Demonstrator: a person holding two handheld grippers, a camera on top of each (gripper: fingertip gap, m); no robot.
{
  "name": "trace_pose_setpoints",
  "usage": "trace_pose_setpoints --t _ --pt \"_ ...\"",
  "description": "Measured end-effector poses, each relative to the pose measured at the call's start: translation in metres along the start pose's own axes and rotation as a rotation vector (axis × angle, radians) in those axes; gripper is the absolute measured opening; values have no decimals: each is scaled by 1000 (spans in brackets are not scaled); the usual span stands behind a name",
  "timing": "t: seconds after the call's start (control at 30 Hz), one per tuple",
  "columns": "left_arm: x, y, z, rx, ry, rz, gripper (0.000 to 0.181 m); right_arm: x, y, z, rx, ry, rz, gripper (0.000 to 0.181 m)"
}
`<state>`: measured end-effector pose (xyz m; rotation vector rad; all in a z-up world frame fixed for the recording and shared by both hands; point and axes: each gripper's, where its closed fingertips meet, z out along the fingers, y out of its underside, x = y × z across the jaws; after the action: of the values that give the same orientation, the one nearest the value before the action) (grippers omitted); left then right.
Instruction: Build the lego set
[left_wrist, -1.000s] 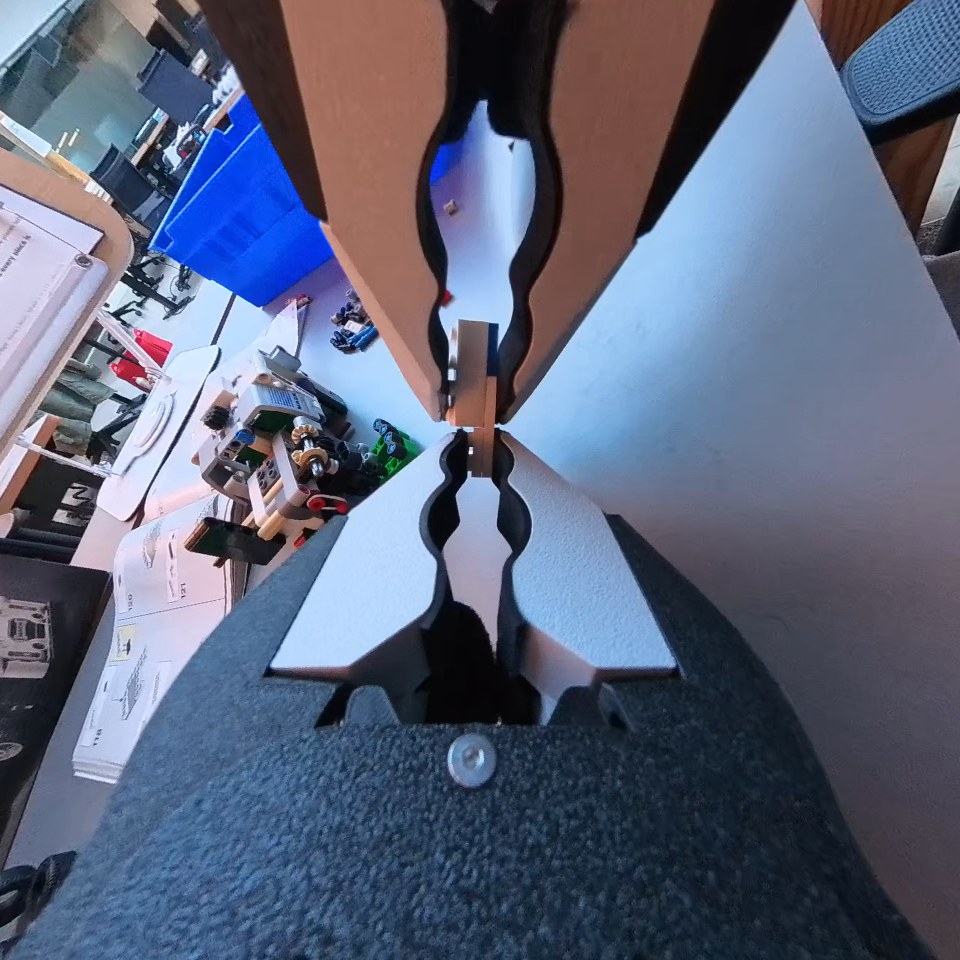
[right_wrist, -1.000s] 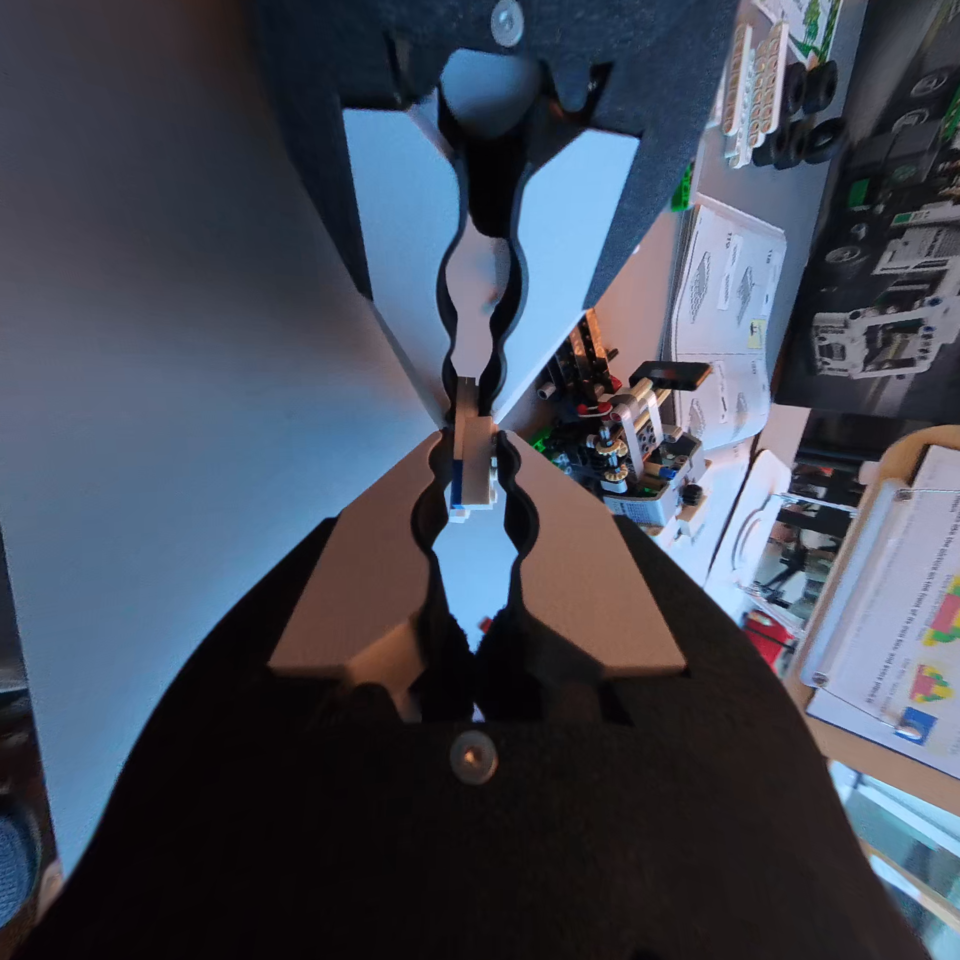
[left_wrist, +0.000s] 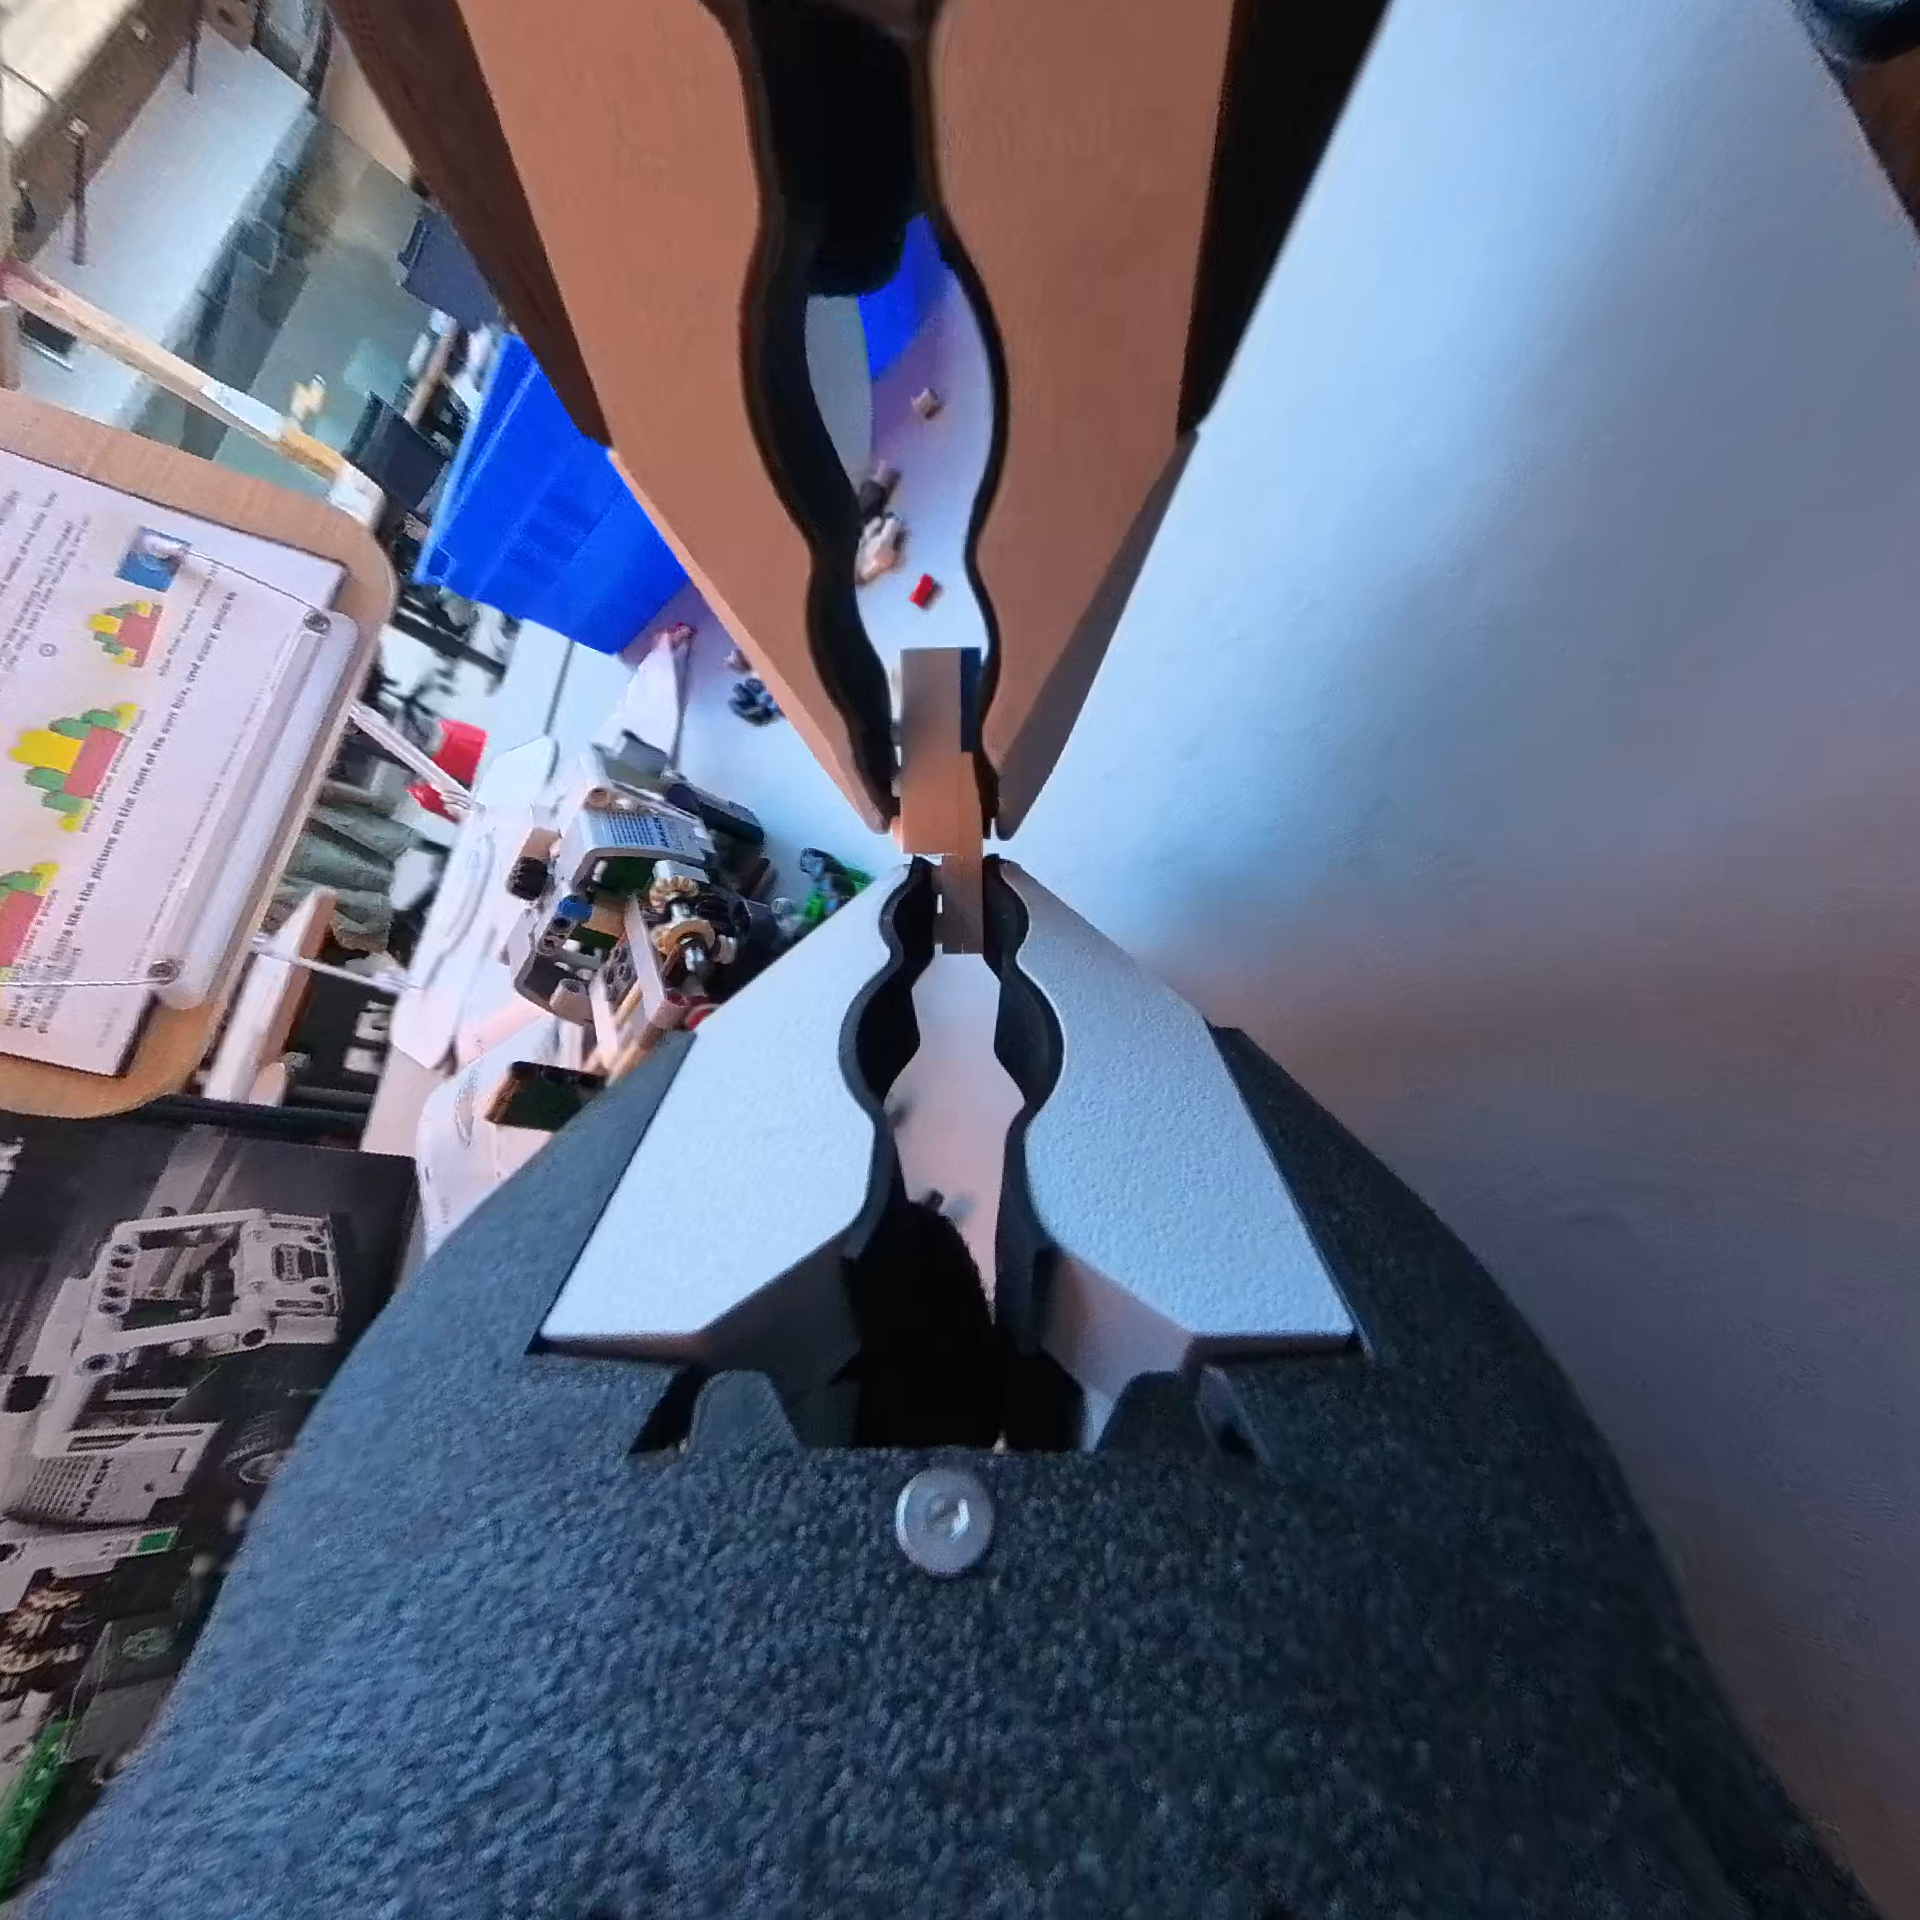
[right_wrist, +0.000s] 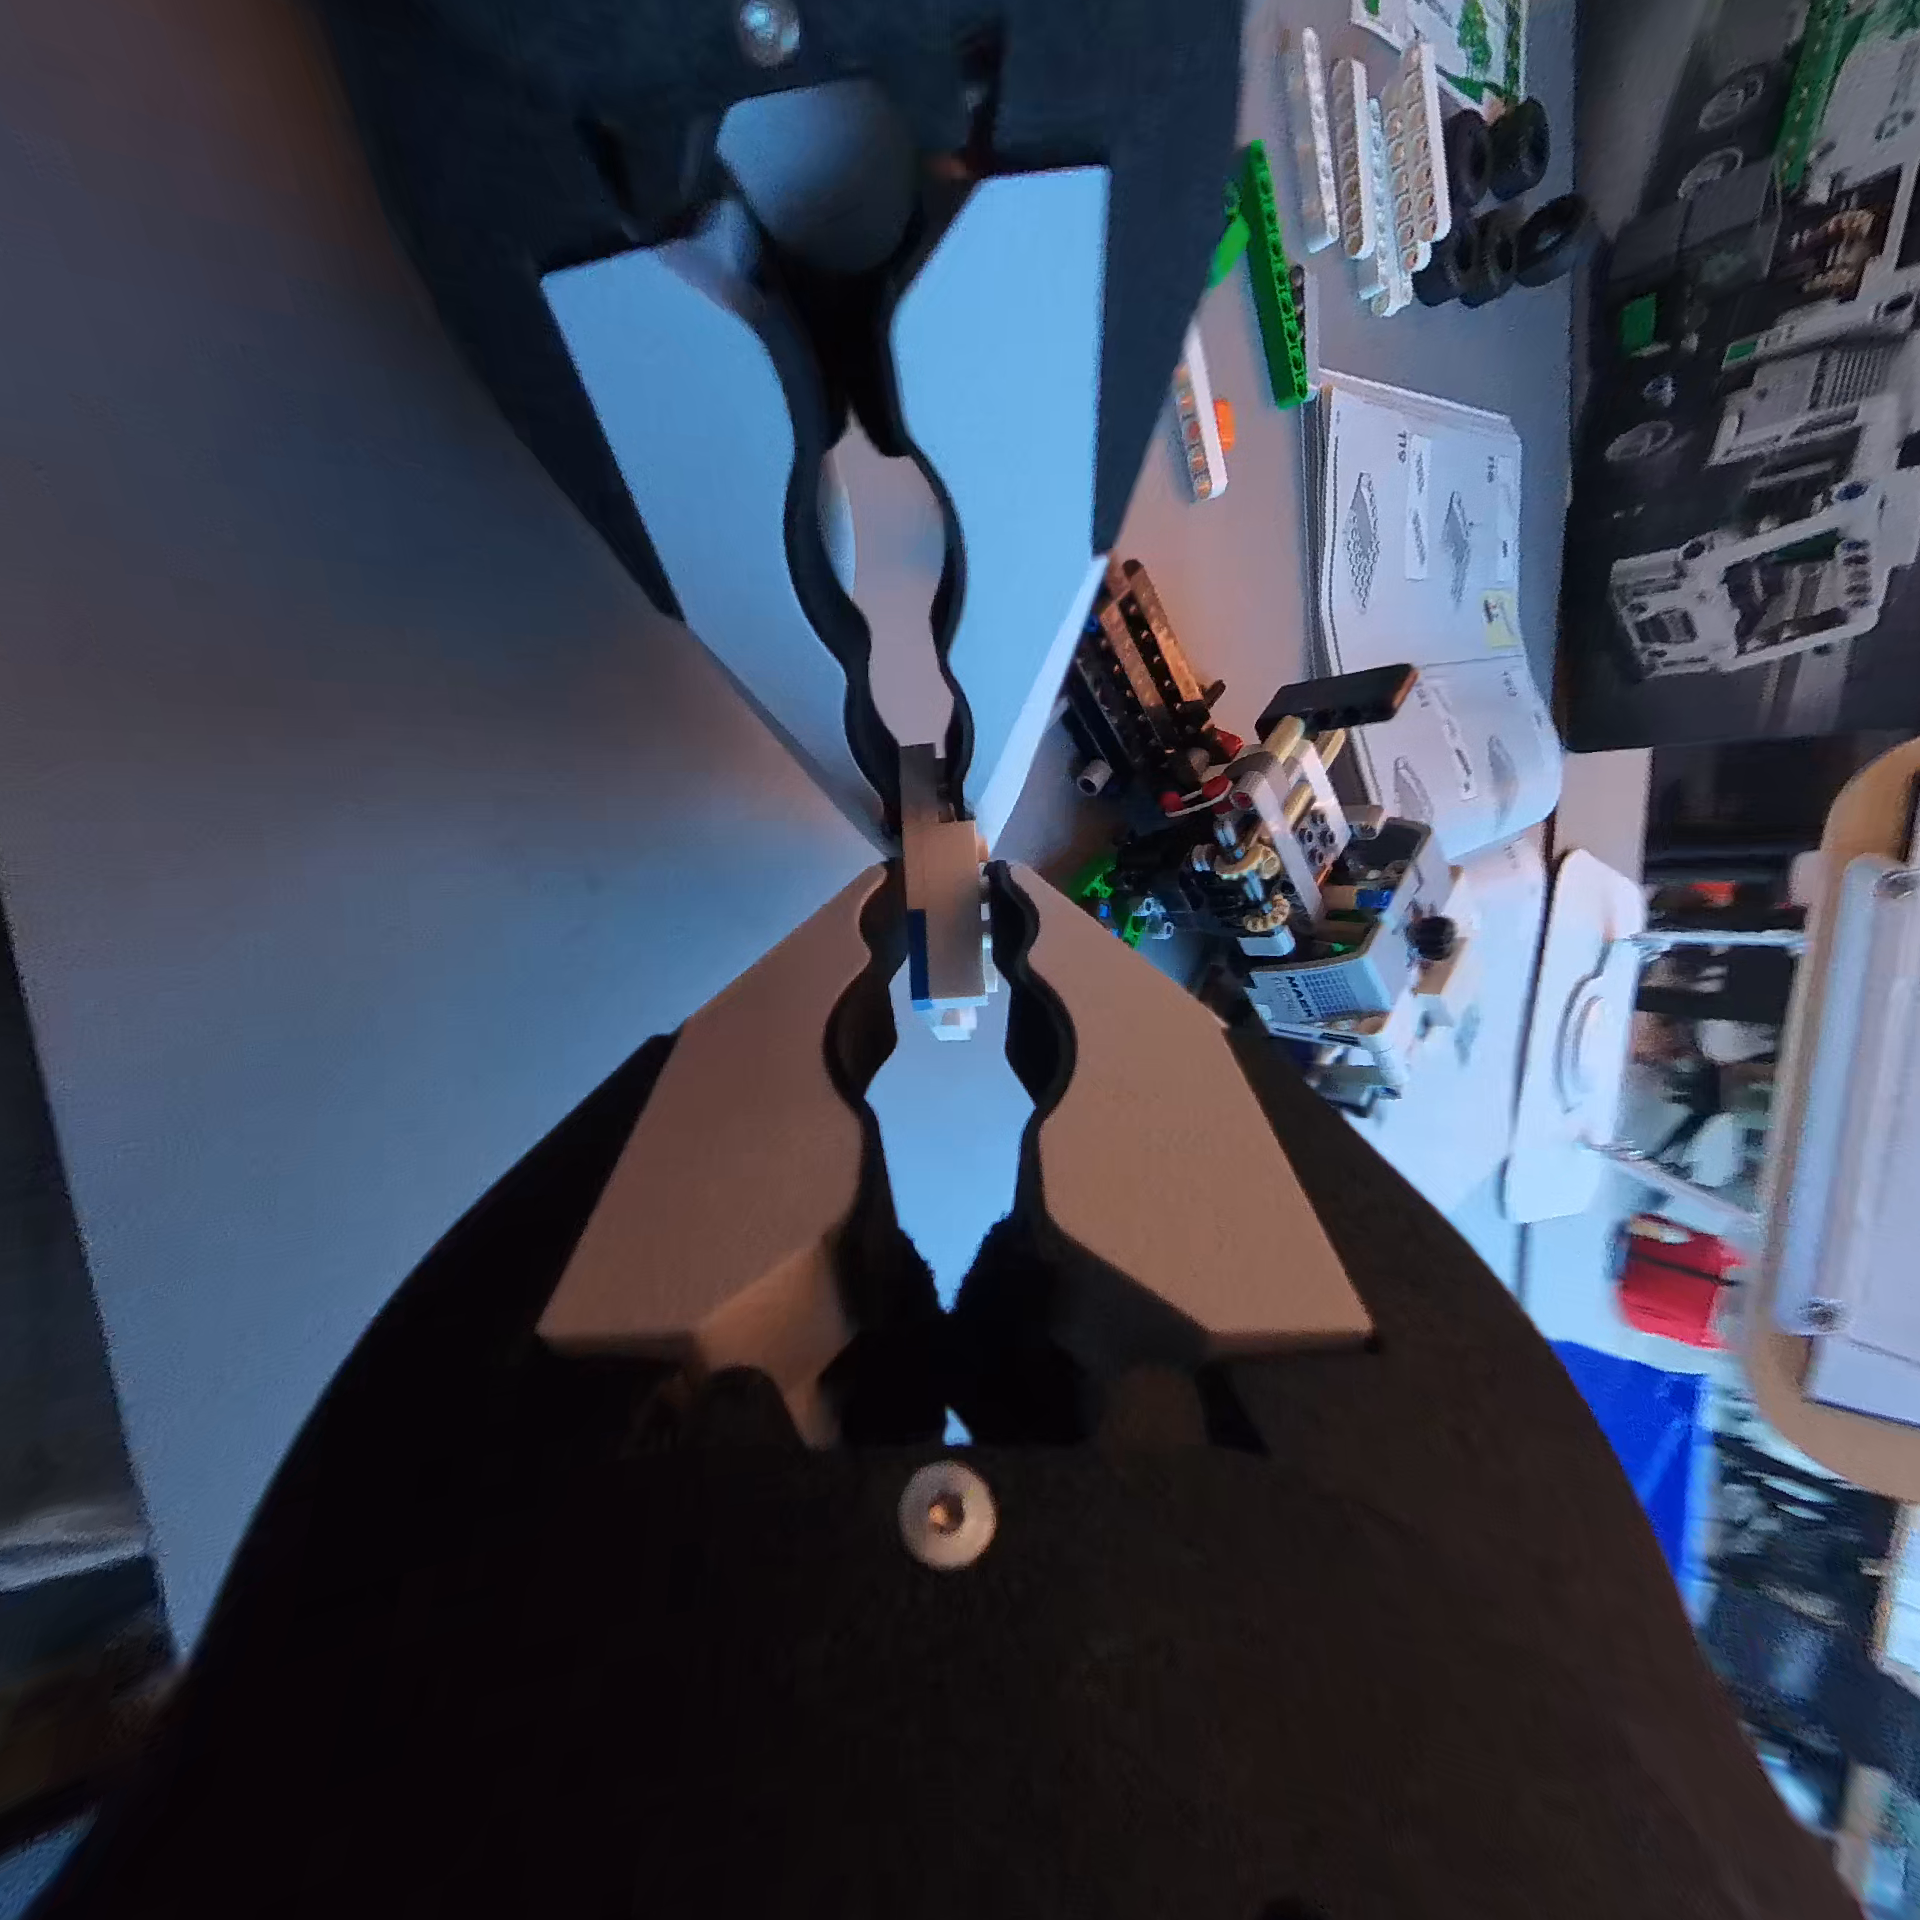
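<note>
The two grippers meet tip to tip above the pale tabletop (left_wrist: 1507, 727), each pinching one end of a small lego assembly. In the left wrist view, the left gripper (left_wrist: 958, 920) has its jaws pressed onto a thin grey piece (left_wrist: 958, 914), and facing it from above the right gripper (left_wrist: 940, 821) has its jaws clamped on the white brick (left_wrist: 938, 748) that the grey piece touches. The right wrist view shows the same join from the other side: the right gripper (right_wrist: 943, 914) holds the white brick (right_wrist: 948, 925), which has a blue strip along its left edge and small white studs toward the camera, while the left gripper (right_wrist: 925, 821) comes in from the far side, closed on the grey piece (right_wrist: 921, 795). On the tabletop to the right in this view lies the partly built truck model (right_wrist: 1278, 883), with black beams, tan gears and a white cab section. Farther off are the open instruction booklet (right_wrist: 1423, 582), a green beam (right_wrist: 1273, 281), a row of white beams (right_wrist: 1371, 177), black tyres (right_wrist: 1496, 208) and the dark set box (right_wrist: 1756, 416). A blue bin (left_wrist: 540, 520) stands at the far left in the left wrist view.
</note>
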<state>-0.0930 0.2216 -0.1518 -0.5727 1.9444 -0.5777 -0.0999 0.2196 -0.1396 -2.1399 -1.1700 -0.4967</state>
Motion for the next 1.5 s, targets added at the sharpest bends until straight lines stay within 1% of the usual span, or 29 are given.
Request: trace_pose_setpoints --t 0.03,0.1,0.13,0.2,0.27,0.33,0.37,0.43,0.47,0.53,0.6,0.63,0.7,0.77,0.8,0.87,0.97,1.07,1.17,1.27,1.33,1.43,1.5 --pt "-3 -1 -1 18 -21 20 7 1 -2 -1 24 -8 59 15" --pt "-8 -6 -7 70 -57 75 7 3 -13 -12 135 -51 197 18" --pt "-7 -8 -9 94 -57 93 7 5 -17 -22 204 -82 283 28" --pt "-4 -17 -15 169 -66 139 6 6 -21 -43 353 -193 461 37" --pt "-4 -26 -21 243 -88 172 7 10 -17 -62 525 -281 603 39" --pt "-8 -39 -31 331 -109 167 7 5 -3 -66 640 -388 715 41" --pt "-11 -45 -37 375 -121 153 7 0 3 -62 671 -455 768 43" --pt "-17 -60 -49 476 -149 124 7 -5 1 -66 803 -651 917 42" --pt "-19 -68 -55 527 -166 130 7 -5 1 -65 838 -758 1006 43" --pt "-21 -79 -63 595 -211 188 7 1 -2 -64 910 -933 1159 39" --pt "-14 -85 -62 616 -203 259 7 7 -10 -73 1023 -1108 1243 36" --pt "-10 -89 -62 632 -194 282 6 7 -14 -76 1043 -1189 1252 36" --pt "-4 -92 -61 652 -190 335 6 2 -22 -80 1049 -1292 1245 33" --pt "4 -93 -59 656 -182 429 6 -9 -28 -82 997 -1344 1194 34" --pt "8 -92 -57 647 -184 479 6 -12 -29 -82 974 -1357 1185 30" --pt "13 -91 -54 630 -177 546 6 -19 -30 -79 925 -1372 1173 17" --pt "13 -86 -51 594 -168 587 6 -18 -29 -75 897 -1370 1214 14" --pt "9 -77 -46 518 -172 543 11 -15 -24 -65 845 -1325 1287 9" --pt "2 -65 -47 461 -172 443 26 -2 -11 -53 829 -1215 1400 9" --pt "-9 -40 -45 338 -144 276 32 10 10 -34 773 -997 1506 9" --pt "-17 -13 -40 204 -115 121 30 13 25 -15 681 -782 1542 8" --pt "-19 21 -37 71 -37 -202 26 12 36 7 567 -527 1548 8" --pt "-21 33 -40 14 -16 -431 26 8 30 15 525 -447 1557 9"
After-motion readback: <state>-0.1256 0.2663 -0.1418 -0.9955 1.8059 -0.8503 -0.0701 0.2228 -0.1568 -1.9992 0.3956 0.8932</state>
